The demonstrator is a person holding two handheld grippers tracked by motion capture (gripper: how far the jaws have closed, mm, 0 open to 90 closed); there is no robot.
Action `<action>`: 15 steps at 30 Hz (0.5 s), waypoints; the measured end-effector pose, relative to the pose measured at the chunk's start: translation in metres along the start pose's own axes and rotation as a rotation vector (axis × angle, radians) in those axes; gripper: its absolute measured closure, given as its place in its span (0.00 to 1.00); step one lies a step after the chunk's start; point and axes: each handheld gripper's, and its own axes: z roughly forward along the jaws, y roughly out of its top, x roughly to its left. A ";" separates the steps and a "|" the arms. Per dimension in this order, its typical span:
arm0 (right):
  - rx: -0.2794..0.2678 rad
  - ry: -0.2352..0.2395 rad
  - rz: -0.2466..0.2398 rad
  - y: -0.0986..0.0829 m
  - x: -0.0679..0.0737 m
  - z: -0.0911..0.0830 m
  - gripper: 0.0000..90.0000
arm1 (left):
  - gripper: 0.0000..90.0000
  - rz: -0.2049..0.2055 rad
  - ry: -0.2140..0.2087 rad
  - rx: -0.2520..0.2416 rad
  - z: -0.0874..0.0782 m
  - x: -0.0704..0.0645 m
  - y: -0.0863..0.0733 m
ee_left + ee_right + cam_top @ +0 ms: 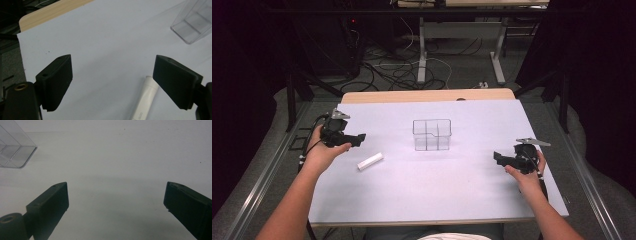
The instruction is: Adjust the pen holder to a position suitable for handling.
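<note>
The left gripper is black, with a grey plate on top; the right gripper is black, likewise with a grey plate; the tube is plain white, with faint grey print near one end; the compartment box is clear and colourless; the table surface is plain white, its far edge light wood.

Clear glossy plastic organizer, matt white tube, matt black jaws.
</note>
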 end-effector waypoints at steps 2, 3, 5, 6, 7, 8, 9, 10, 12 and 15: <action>0.001 0.000 -0.002 0.000 0.000 0.000 0.06 | 0.19 0.035 -0.014 0.024 0.002 -0.003 0.000; 0.001 0.000 -0.003 0.000 0.000 0.000 0.06 | 0.19 0.053 -0.012 0.029 0.004 -0.005 0.000; 0.001 0.001 -0.003 0.000 0.000 0.000 0.06 | 0.20 0.078 -0.013 0.045 0.007 -0.008 0.001; 0.001 0.001 -0.003 0.000 0.000 0.000 0.06 | 0.21 0.087 -0.017 0.052 0.008 -0.009 0.001; 0.001 0.001 -0.003 0.000 0.000 0.000 0.06 | 0.21 0.093 -0.022 0.058 0.009 -0.009 0.001; 0.001 0.000 -0.003 0.000 0.000 0.000 0.06 | 0.21 0.109 -0.015 0.081 0.009 -0.009 0.001; 0.000 0.000 -0.004 0.000 -0.001 0.000 0.06 | 0.22 0.114 -0.021 0.088 0.010 -0.009 0.001; 0.000 0.000 -0.005 0.000 0.000 0.000 0.06 | 0.23 0.120 -0.017 0.096 0.011 -0.010 0.001; -0.001 0.001 -0.006 0.000 0.000 0.000 0.06 | 0.24 0.127 -0.020 0.108 0.012 -0.010 0.001; -0.001 0.001 -0.005 0.000 -0.001 0.000 0.06 | 0.26 0.141 -0.020 0.127 0.014 -0.008 0.000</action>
